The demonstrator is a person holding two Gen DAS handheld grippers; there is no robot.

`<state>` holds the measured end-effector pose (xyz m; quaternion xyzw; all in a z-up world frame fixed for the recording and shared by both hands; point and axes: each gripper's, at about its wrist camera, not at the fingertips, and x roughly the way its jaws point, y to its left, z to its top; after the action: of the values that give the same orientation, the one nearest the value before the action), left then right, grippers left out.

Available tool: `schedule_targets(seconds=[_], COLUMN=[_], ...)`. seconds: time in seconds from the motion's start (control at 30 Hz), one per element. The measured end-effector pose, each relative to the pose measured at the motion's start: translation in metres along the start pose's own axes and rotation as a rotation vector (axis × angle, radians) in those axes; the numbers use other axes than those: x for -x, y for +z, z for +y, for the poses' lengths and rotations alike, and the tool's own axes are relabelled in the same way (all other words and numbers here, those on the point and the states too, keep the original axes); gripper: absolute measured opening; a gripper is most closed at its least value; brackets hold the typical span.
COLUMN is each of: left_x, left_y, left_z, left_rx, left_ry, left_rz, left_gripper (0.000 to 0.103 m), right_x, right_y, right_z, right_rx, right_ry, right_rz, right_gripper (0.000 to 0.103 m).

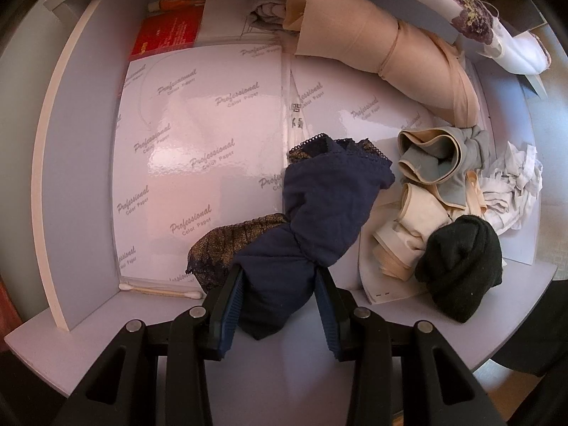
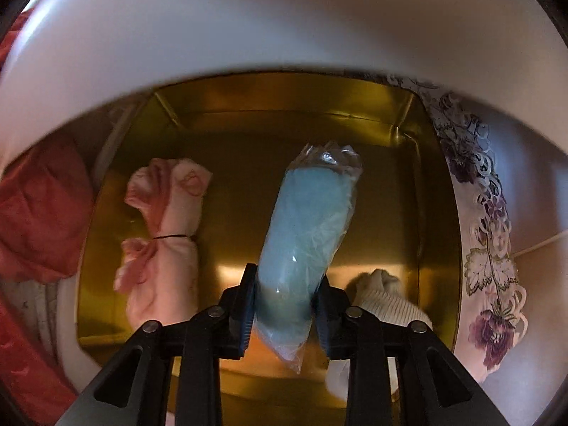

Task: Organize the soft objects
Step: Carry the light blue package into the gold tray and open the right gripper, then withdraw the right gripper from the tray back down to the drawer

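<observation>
Left gripper pose: your left gripper [image 1: 280,284] reaches forward, low over the front edge of a pale grey shelf compartment [image 1: 81,163], tips aimed toward its back wall.
Left fingers: partly closed, both blue pads [image 1: 232,305] pressing the sides of the navy lace-trimmed garment [image 1: 319,213]; that bundle is what you hold.
Navy garment axis: its long axis runs from between your fingers away and up to the right; the lace-edged end points at the back of the compartment, the plain end sticks out toward the camera.
Navy garment place: front middle of the compartment, over the glossy printed paper sheets [image 1: 198,135] that line the floor; whether it rests on them you cannot tell.
Neighbours on the right: a black knit roll [image 1: 461,266], a cream and grey-blue folded bundle [image 1: 429,177], and a rolled beige stocking [image 1: 383,49] further back.
Small item: a cotton swab [image 1: 159,290] lies at the front left of the paper.
Right gripper pose: your right gripper [image 2: 284,305] points down and forward into a gold metal tin [image 2: 401,184].
Right fingers: narrowed onto the blue roll in clear plastic [image 2: 309,227], gripping its lower third.
Blue roll axis: nearly upright in view, leaning slightly right; the crinkled bag top points to the tin's far wall.
Blue roll place: over the middle of the tin, between a pink tied bundle [image 2: 163,234] on the left and a cream knit sock [image 2: 383,301] on the right.
</observation>
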<state>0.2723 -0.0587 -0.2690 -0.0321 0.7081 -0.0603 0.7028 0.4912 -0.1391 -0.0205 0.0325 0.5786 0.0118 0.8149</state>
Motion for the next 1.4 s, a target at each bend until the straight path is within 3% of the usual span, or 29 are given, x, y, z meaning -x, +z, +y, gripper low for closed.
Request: schedule_targets(seconds=[0.77,1.17,1.2,1.4], left_x=[0.002,0.002,0.002,0.002], left_y=[-0.003,-0.003,-0.003,-0.003], left_z=[-0.004,-0.004,-0.004,-0.004], left_rx=[-0.018,-0.016,0.003,0.005], left_ry=[0.005,0.006,0.001,0.0], left_rz=[-0.009,-0.014,-0.067,-0.073], left_gripper=[0.04,0.04,0.04,0.04], right_x=[0.053,0.087,0.089,0.1], right_y=[-0.029,-0.064,-0.068,-0.101], right_z=[-0.028,-0.043,-0.043,-0.044], right_rx=[0.012,0.022,0.026,0.048], right_ry=[0.032,0.071,0.079,0.11], right_rz=[-0.052,-0.078,-0.081,-0.075], right_gripper=[0.041,0.047,0.047,0.049])
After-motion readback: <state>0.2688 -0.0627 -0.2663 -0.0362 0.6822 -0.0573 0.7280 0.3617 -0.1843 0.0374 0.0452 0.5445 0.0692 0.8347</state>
